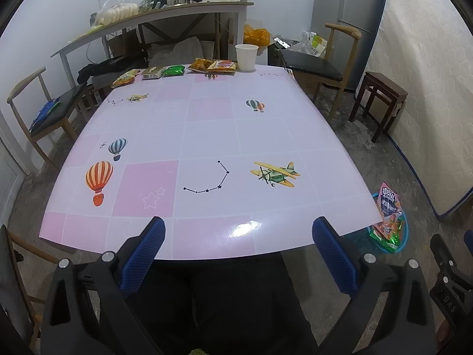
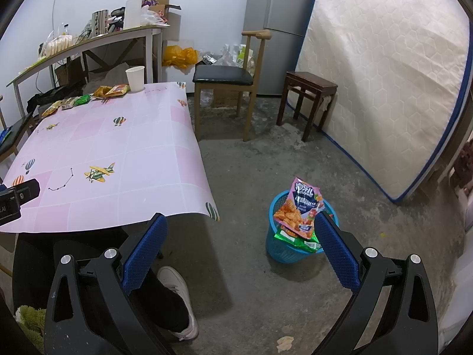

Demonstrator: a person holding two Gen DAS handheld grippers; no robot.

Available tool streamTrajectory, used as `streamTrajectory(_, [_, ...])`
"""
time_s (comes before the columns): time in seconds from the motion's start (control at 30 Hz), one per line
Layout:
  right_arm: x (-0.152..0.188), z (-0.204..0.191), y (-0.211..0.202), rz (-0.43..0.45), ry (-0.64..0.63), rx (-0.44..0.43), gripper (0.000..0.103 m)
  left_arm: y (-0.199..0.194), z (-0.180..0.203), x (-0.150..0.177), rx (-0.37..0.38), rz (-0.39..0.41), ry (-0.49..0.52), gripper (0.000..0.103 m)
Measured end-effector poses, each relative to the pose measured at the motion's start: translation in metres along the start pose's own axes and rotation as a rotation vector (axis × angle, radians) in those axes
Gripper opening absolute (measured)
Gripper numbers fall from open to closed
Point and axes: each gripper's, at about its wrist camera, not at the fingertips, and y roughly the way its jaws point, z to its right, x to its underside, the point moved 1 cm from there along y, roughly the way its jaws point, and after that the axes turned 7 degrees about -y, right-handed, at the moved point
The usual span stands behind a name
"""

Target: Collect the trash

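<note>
Left wrist view: left hand-held gripper wide open, empty, at counter near edge. Right hand-held gripper likewise open, empty. Reach far edge; pinch one wrapper flat, avoid tipping paper cup; drop in blue basket.

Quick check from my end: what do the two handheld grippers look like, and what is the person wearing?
The left gripper and right gripper match: black plastic linkage arms with triangular cut-outs and silver pivot bolts, ending in blue pads with a knobbly grid texture. White lettering marks the black housings seen from the opposite camera. The person wears dark trousers and a white shoe.
</note>
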Motion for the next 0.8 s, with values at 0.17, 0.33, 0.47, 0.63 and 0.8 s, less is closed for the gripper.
streamTrajectory(0.17, [-0.0010,0.0006,0.0000,0.003,-0.003,-0.003,0.096,-0.0002,0.0002,0.0005,0.000,0.000,0.000,0.097])
streamTrajectory(0.33, [-0.0030,0.0006,0.0008,0.005,-0.007,-0.006,0.096,0.0000,0.0009,0.0004,0.001,-0.004,-0.002,0.098])
streamTrajectory(0.47, [-0.0028,0.0002,0.0006,0.004,-0.005,-0.007,0.096,0.0010,0.0008,-0.0012,0.003,-0.006,0.001,0.098])
streamTrajectory(0.63, [-0.0033,0.0003,0.0007,0.004,-0.006,-0.006,0.096,0.0025,0.0000,-0.0024,0.006,-0.012,0.003,0.098])
streamTrajectory(0.8, [-0.0038,-0.0008,0.0007,0.004,-0.007,-0.008,0.096,0.0036,-0.0008,-0.0030,0.007,-0.012,0.003,0.098])
